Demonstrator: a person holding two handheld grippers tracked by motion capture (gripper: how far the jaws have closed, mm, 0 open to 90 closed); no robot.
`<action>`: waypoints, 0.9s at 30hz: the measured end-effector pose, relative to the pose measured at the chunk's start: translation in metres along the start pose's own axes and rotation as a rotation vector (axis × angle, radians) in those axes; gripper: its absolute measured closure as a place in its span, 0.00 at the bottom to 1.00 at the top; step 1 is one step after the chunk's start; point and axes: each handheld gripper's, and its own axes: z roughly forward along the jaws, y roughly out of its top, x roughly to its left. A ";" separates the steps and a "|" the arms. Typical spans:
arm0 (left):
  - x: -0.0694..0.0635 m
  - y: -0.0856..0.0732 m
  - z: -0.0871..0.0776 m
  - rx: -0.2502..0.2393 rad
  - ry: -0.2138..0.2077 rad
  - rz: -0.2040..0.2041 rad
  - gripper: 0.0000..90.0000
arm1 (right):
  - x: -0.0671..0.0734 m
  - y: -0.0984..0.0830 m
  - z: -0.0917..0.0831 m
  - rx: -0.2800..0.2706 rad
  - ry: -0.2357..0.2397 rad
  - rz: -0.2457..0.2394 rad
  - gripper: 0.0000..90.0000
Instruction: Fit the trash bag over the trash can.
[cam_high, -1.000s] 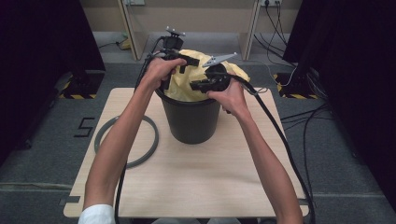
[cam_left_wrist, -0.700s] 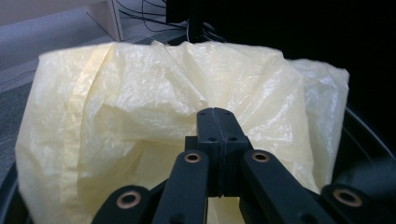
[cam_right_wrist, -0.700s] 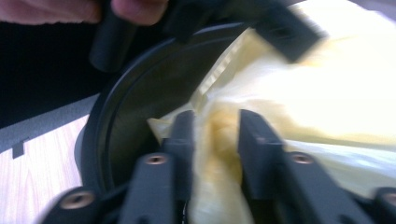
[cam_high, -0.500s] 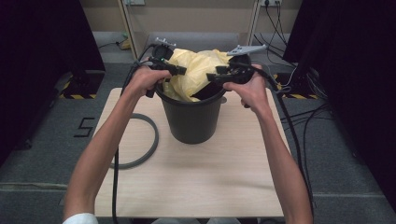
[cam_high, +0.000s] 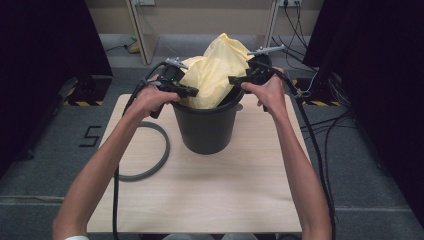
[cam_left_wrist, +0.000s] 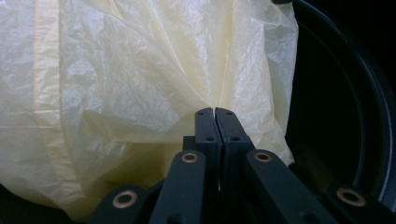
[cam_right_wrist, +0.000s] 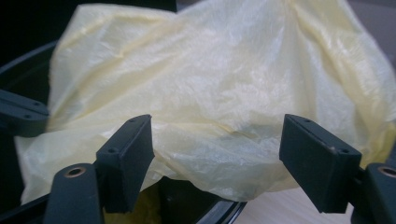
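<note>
High view shows the crinkled yellow plastic bag bulging from the black plastic bucket mid-bench; left tool, at nine o'clock, pinches its film to pull it over the rim; right tool, at three o'clock, has just been opening, nothing gripped, ready to regrasp.

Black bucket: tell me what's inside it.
A crumpled yellow plastic bag billows out of the black bucket. The bag covers the bucket's bottom, so anything beneath stays hidden.

bag fills bucket mouth, near tabletop open

The yellow bag hides the bucket's inside.
</note>
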 end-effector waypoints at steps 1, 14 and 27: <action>0.000 0.000 0.000 0.000 0.000 -0.001 0.96 | 0.000 -0.001 0.005 0.019 -0.011 -0.009 0.33; 0.020 0.008 -0.026 -0.110 0.087 -0.082 0.60 | -0.008 0.004 0.000 -0.024 -0.072 -0.187 0.97; 0.022 0.025 -0.022 -0.206 0.073 -0.204 0.49 | 0.048 -0.001 0.014 -0.012 0.146 -0.312 1.00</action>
